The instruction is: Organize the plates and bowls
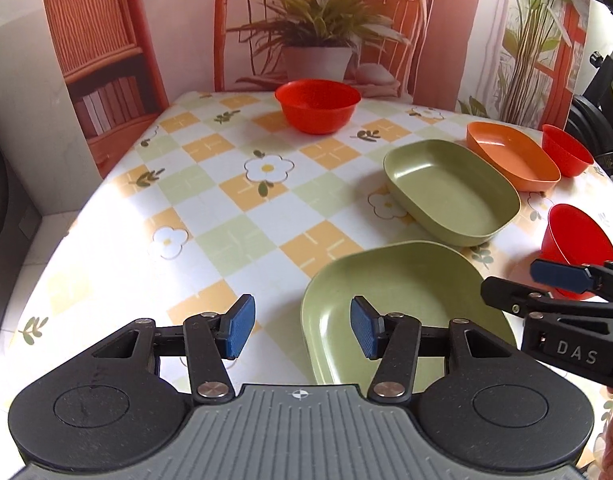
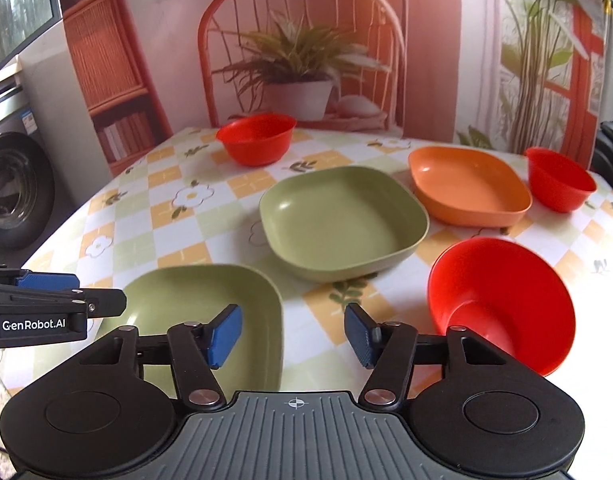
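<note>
Two olive green plates lie on the table, the near one (image 1: 406, 300) (image 2: 202, 308) under both grippers and the second (image 1: 452, 192) (image 2: 342, 224) behind it. An orange plate (image 1: 512, 156) (image 2: 468, 184) sits further right. Three red bowls stand apart: one at the back (image 1: 317, 106) (image 2: 256, 138), one at the far right (image 1: 566, 156) (image 2: 560, 180), one near the right (image 1: 578, 248) (image 2: 502, 300). My left gripper (image 1: 300, 326) (image 2: 46, 292) is open over the near plate's left rim. My right gripper (image 2: 292, 334) (image 1: 558, 280) is open over its right rim, beside the near bowl. Neither holds anything.
The table (image 1: 210, 184) wears a checked floral cloth, bare on its left half, and drops off at the left edge. A printed backdrop of a chair and potted plant (image 2: 298, 80) stands behind it. A washing machine (image 2: 14, 192) is at the far left.
</note>
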`<state>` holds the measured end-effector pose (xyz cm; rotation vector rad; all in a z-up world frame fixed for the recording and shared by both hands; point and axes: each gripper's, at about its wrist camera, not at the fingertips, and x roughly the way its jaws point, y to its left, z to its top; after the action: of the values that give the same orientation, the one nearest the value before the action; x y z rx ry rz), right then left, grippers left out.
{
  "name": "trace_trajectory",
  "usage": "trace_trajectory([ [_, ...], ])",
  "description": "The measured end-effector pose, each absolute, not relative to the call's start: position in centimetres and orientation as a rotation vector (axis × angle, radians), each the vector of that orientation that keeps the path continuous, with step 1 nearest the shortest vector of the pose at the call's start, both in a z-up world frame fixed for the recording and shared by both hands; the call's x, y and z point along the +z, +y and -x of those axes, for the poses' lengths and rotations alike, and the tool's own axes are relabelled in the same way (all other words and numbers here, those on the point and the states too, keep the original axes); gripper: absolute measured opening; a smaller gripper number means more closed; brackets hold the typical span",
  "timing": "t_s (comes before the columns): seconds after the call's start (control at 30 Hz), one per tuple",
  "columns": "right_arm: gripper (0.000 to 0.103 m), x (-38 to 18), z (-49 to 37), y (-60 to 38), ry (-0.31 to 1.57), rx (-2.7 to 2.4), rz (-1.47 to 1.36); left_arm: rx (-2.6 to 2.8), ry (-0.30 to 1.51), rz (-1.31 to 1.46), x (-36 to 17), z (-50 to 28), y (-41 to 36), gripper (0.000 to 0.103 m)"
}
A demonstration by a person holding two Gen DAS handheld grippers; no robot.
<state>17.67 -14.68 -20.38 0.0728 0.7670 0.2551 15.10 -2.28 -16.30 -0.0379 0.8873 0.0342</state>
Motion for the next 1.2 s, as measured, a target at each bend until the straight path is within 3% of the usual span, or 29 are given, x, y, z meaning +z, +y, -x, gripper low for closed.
trace_trajectory([
  [0.3,0.035,-21.5,-17.7,-14.3,0.845,0.292,-0.087,0.003,0.982,0.157,-17.8,-15.5,-1.5,0.055],
  [0.5,0.028,-21.8,-17.8,-14.3,0.864,0.294,-0.091,-0.008,0.988,0.130,-17.9,-15.3,-1.7,0.052],
  [0.83,0.014,-22.0,-17.7,-14.8,0.883,0.294,-0.100,-0.002,1.008,0.100,-18.5,-15.3,-0.9,0.032],
  [1.0,0.012,-22.0,-17.7,-14.7,0.891,0.295,-0.100,-0.011,1.003,0.091,-18.5,-15.3,-0.7,0.020],
  [1.2,0.009,-22.1,-17.7,-14.7,0.896,0.297,-0.108,-0.018,0.999,0.092,-18.5,-15.3,-0.5,0.018],
])
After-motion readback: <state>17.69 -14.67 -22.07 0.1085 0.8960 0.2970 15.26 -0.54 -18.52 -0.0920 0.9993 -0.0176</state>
